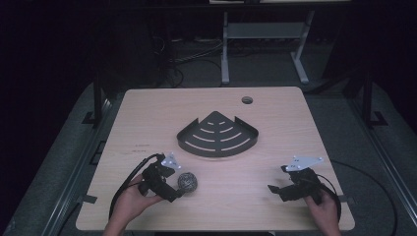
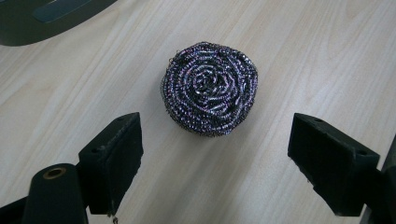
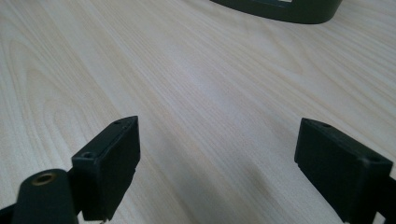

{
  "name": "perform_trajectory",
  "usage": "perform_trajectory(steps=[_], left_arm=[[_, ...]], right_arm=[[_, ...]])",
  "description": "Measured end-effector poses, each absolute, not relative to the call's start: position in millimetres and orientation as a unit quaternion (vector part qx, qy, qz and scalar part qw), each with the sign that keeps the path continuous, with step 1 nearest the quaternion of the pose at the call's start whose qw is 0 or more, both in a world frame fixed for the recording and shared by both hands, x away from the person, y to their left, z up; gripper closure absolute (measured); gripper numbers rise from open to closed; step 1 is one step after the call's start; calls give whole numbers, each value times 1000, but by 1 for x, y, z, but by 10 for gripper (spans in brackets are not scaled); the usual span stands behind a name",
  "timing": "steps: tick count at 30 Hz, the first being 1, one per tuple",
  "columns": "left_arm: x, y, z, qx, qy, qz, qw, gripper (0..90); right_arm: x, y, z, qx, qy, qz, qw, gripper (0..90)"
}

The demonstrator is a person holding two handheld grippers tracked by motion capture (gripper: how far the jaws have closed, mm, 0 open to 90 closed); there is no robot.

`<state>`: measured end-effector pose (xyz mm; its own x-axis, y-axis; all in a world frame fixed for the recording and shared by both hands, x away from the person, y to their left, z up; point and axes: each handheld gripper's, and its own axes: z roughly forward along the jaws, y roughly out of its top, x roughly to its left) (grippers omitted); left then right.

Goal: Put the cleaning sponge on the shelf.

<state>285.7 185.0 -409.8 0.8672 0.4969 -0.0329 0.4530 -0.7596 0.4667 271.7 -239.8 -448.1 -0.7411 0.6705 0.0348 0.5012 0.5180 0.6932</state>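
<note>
Writing shows as a small dark line on the table (image 1: 147, 118) left of the rack, too tiny for you to read. Your steel scourer (image 2: 209, 87), a round coil of shiny wire, lies on pale wood-grain just ahead of your left gripper (image 2: 215, 149), whose jaws stand wide apart, gripping nothing. Your right gripper (image 3: 217, 161) gapes equally wide over bare wood. The dark slotted fan-shaped rack (image 1: 218, 135) is cut off in both gripper views.
</note>
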Motion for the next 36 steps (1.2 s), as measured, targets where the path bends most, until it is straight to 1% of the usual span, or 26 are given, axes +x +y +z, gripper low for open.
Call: perform_trajectory(steps=[36], left_arm=[[306,162,-426,944,253,26,211,174]], right_arm=[[271,-240,-447,338,863,356,120,139]])
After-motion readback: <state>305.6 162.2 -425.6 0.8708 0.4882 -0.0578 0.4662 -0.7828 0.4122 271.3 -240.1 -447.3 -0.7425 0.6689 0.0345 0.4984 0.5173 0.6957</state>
